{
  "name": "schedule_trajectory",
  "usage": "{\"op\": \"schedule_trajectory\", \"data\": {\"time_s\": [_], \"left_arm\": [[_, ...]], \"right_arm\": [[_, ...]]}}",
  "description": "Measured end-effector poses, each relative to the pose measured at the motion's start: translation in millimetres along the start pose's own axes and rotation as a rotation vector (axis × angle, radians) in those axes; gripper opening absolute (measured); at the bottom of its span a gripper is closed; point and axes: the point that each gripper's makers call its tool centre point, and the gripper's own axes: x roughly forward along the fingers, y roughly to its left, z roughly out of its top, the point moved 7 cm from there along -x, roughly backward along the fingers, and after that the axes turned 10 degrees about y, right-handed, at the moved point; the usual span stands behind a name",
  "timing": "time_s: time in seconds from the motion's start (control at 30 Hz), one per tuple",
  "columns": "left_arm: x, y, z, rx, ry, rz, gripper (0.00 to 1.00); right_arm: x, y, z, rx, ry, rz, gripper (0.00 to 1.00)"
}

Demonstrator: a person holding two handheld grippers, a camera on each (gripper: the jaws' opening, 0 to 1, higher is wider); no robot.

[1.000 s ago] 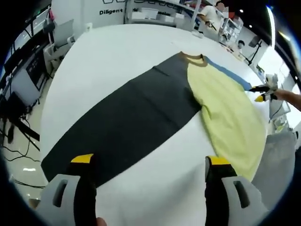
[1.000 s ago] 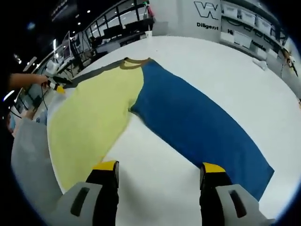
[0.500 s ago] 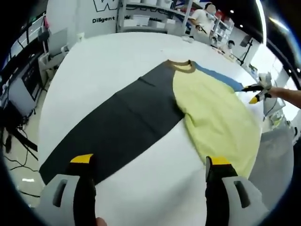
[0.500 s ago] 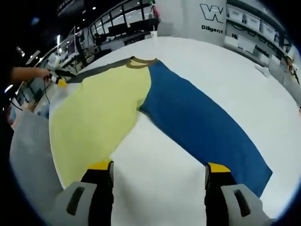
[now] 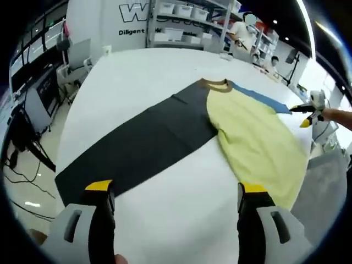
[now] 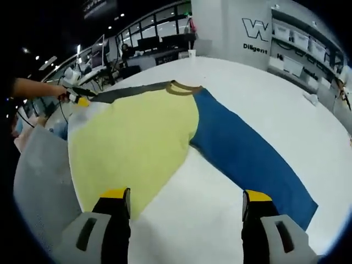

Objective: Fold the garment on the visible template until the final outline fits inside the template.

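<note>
A long-sleeved garment lies flat on the white table (image 5: 137, 71). It has a yellow body (image 5: 256, 137), a dark grey sleeve (image 5: 143, 143), a blue sleeve (image 5: 258, 98) and a brown collar (image 5: 215, 83). My left gripper (image 5: 176, 190) hovers open over bare table near the grey sleeve's cuff, holding nothing. In the right gripper view the yellow body (image 6: 132, 143) and blue sleeve (image 6: 247, 159) spread ahead of my right gripper (image 6: 186, 195), which is open and holds nothing, just short of the hem. The right gripper (image 5: 308, 113) also shows in the left gripper view, beyond the blue sleeve.
A grey cloth (image 6: 38, 181) hangs at the table's near edge beside the hem. Shelves with white bins (image 5: 176, 27) and a person (image 5: 242, 30) stand behind the far edge. Cables and a stand (image 5: 22, 137) are on the floor to the left.
Both cameras have shifted, so the garment sits differently in each view. The garment itself lies as before, and both grippers stay open.
</note>
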Motion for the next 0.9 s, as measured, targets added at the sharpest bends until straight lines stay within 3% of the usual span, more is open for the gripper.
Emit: {"op": "schedule_trajectory", "data": {"time_s": [0.27, 0.6, 0.9], "left_arm": [[-12, 26.2, -14.5, -0.048, -0.066, 0.106, 0.86], [-16, 56.7, -29.1, -0.188, -0.114, 0.193, 0.80], [-15, 79.2, -33.1, -0.230, -0.097, 0.231, 0.68]], "right_arm": [[-8, 19, 12.6, -0.067, -0.069, -0.026, 0.87], [-21, 38, 15.4, -0.089, -0.104, -0.028, 0.87], [-39, 39, 6.2, -0.092, -0.122, -0.058, 0.87]]}}
